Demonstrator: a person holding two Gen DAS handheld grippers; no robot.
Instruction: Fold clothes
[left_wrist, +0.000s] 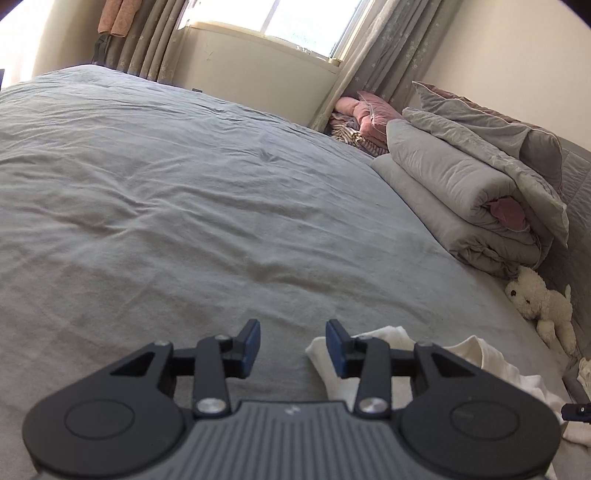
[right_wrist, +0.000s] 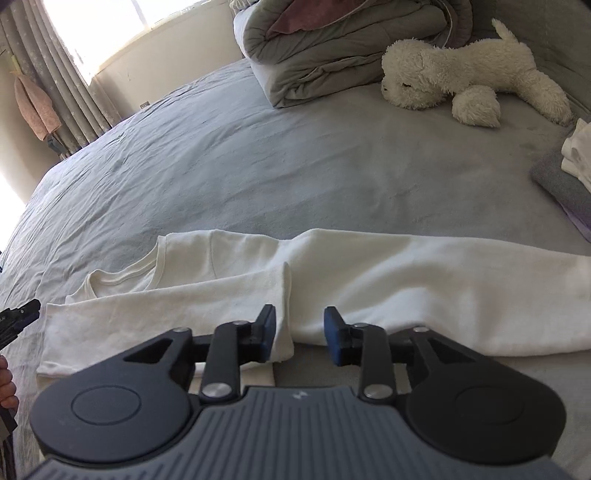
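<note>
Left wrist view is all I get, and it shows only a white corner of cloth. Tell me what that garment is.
Observer: A white long-sleeved top, lying flat on the bed, neckline toward the left gripper.
Operator: Report the sleeves.
Observer: One sleeve is folded across the body, its cuff by the right gripper.
Operator: Say whether that gripper holds anything.
Observer: No, it is open and empty.

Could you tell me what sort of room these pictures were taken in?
Most likely a bedroom: a wide bed under a grey sheet, a folded duvet stacked at its head, and a curtained window.
</note>
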